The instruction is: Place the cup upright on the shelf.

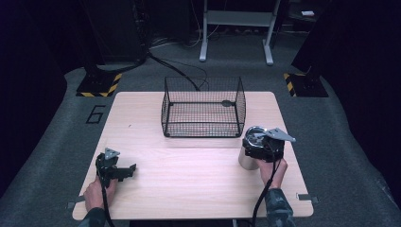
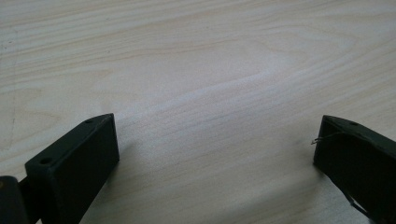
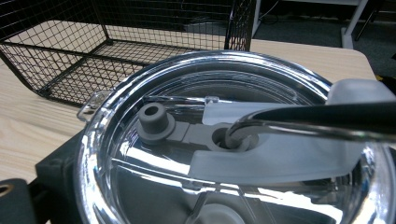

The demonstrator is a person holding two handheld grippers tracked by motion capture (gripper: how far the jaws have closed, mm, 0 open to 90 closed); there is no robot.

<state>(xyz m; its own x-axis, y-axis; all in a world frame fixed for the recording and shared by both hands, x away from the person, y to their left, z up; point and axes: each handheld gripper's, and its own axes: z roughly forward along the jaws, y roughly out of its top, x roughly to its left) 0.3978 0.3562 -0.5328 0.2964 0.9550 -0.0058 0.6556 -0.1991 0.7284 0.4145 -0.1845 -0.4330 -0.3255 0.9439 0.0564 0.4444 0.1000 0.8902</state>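
Near the tabletop's [image 1: 198, 170] right edge, we hold a steel tumbler [image 1: 248, 156] with our right gripper [image 1: 263, 147].
Its jaws pinch the tumbler, whose clear lid [image 3: 140, 186] sits close before that gripper's camera. Our left gripper [image 1: 113, 169] rests toward the front left, jaws spread over bare pale wood, with open room between the two. A black wire basket [image 1: 203, 108] stands at the back centre, beyond it grey carpet [image 1: 71, 118].

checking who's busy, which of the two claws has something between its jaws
The right claw: its jaws sit around the steel tumbler with the clear lid. The left claw is open over bare table.
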